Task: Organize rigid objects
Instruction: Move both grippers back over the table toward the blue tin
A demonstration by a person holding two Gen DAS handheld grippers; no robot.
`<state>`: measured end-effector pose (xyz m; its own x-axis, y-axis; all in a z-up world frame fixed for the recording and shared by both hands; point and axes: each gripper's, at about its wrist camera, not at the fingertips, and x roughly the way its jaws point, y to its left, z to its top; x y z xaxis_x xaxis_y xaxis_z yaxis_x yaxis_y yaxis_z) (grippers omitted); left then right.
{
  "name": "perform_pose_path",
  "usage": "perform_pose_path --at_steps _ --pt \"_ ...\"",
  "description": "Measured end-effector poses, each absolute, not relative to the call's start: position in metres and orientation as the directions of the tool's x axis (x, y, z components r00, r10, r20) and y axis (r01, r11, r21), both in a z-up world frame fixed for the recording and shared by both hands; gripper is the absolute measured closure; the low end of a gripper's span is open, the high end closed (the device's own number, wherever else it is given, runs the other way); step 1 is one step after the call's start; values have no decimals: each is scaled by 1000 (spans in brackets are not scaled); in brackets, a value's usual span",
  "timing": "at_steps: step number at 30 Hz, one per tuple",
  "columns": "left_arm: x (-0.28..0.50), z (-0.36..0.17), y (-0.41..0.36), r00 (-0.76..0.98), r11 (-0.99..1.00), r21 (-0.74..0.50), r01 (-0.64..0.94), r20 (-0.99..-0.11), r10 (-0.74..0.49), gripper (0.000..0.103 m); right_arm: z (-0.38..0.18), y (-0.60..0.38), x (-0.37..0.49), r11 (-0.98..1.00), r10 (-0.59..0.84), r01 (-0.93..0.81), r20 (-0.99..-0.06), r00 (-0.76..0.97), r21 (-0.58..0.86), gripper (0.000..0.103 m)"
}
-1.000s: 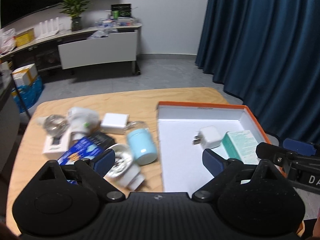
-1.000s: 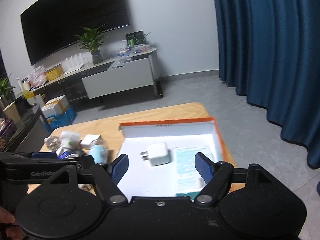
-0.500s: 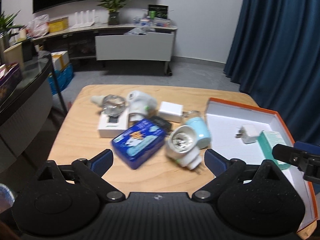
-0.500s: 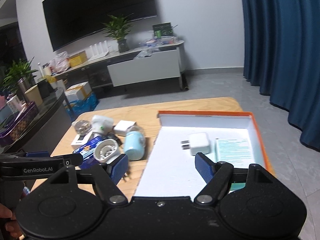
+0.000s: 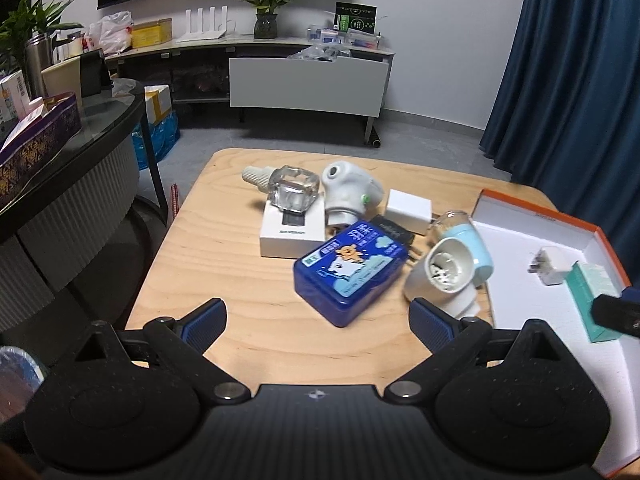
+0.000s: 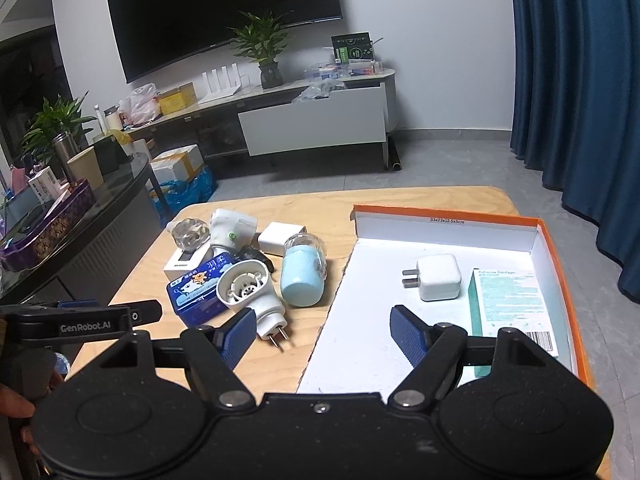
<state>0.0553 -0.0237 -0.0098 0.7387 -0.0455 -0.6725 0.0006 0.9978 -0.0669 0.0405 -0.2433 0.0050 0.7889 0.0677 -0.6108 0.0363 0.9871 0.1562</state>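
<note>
— What was the biggest thing in front of the tongs?

— The wooden table [image 5: 224,280], and on it, ahead and to the right of the left gripper [image 5: 318,320], the orange-edged box [image 6: 554,248] with its white floor. The right gripper [image 6: 323,334] hung over that box's near left edge.

— Were the tongs holding anything?

— No. The left gripper's jaws had just been opening and stood wide, with only bare table between them. The right gripper's jaws were also spread wide, nothing between the pads.

— What lay inside the box?

— A teal carton [image 6: 510,304] just ahead of the right gripper's right finger, and a white charger [image 6: 438,282] with its prongs pointing left, beside the carton and further ahead.

— And the loose pile?

— Straight ahead of the left gripper: a blue tin [image 5: 350,274] nearest, a flat white box [image 5: 290,232] beyond it, and a white plug-in device [image 5: 444,276] lying on its side by the left gripper's right finger. A pale blue bottle [image 6: 302,272] lay behind that device. Further off sat a white vaporizer [image 5: 350,192], a white adapter [image 5: 408,210] and a clear glass bottle [image 5: 292,190].
</note>
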Motion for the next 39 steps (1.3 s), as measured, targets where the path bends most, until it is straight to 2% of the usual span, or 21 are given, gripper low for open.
perform_pose_path --at_steps 14,21,23,25,32,35,37,39 --pt "122 -45 -42 734 956 106 272 -665 -135 4 -10 -251 52 983 84 40 -635 768 179 15" --pt "133 -55 -54 741 923 164 348 -652 -163 11 -19 -251 61 981 110 22 -653 749 190 15" --pt "131 -54 -54 748 927 161 340 -643 -163 19 -20 -248 64 981 123 8 -656 744 193 15" --pt "125 -51 -55 754 923 162 349 -634 -174 39 -21 -243 67 981 137 -9 -658 740 194 15" --pt "103 -50 -53 748 935 116 335 -636 -189 38 -22 -234 74 980 165 -45 -663 730 195 15" --pt "105 -57 -51 735 938 122 325 -656 -170 29 -23 -232 77 979 174 -56 -668 724 194 15" --pt "108 -63 -47 719 945 90 313 -673 -174 31 -24 -228 80 979 181 -64 -669 720 196 15" --pt "109 -61 -42 720 953 54 299 -668 -188 40 -26 -223 83 978 193 -79 -676 711 195 15"
